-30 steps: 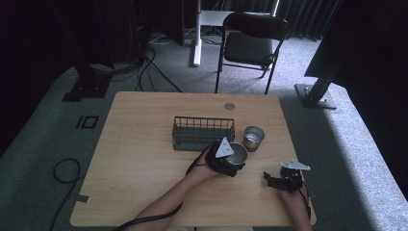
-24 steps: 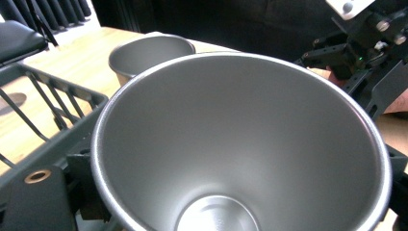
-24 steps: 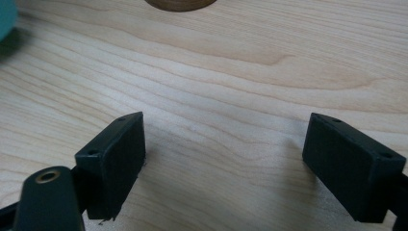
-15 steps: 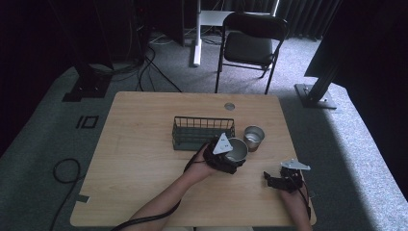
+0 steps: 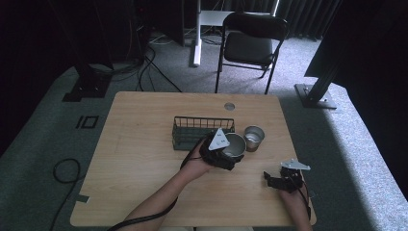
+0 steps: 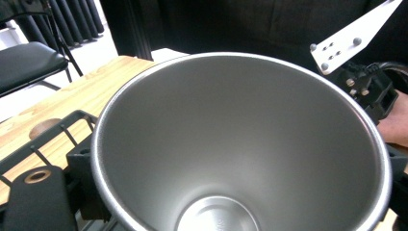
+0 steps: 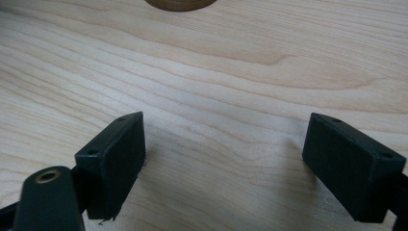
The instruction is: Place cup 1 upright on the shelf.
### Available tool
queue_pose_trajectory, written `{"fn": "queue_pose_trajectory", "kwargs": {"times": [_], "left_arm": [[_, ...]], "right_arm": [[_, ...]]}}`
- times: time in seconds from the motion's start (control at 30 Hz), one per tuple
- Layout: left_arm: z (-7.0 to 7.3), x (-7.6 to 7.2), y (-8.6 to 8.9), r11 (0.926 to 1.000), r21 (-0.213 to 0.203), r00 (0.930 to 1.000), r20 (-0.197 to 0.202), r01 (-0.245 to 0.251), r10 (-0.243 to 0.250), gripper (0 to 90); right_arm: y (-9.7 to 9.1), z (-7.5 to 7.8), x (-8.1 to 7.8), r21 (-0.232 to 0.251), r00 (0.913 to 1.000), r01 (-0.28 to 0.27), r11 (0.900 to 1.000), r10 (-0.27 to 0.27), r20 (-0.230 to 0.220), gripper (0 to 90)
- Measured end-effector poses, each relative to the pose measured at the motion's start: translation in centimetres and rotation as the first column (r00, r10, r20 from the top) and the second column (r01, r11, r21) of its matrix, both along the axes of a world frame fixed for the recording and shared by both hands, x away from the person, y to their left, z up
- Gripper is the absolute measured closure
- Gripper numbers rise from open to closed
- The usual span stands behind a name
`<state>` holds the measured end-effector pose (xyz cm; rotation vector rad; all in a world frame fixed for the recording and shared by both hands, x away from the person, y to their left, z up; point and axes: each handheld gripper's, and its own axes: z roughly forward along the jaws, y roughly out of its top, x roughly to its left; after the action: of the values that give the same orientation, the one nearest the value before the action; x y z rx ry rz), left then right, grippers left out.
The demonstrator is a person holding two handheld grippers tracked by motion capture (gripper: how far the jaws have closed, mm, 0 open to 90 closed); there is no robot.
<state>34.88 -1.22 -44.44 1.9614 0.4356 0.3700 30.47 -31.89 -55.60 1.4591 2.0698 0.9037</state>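
Steel cup (image 5: 235, 144) is clenched in the left tool (image 5: 226, 155), mouth tilted, just beside the wire basket (image 5: 202, 131); the right tool (image 5: 275, 180) is held released, farther off

The left gripper (image 5: 226, 153) reaches forward with its jaws clamped tight; the right gripper (image 5: 275, 180) sits low, jaws spread wide.

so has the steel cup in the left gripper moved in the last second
No. The steel cup sits in the same spot beside the wire basket, left gripper holding it.
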Motion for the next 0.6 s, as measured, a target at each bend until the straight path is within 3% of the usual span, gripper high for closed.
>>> {"fn": "queue_pose_trajectory", "kwargs": {"times": [0.6], "left_arm": [[2.9,0.2,2.7,0.9959,-0.017,0.9956,0.029,-0.088,0.089,14.1]], "right_arm": [[0.0,0.0,0.0,0.0,1.0,0.001,1.0,-0.001,0.001,14.7]]}}
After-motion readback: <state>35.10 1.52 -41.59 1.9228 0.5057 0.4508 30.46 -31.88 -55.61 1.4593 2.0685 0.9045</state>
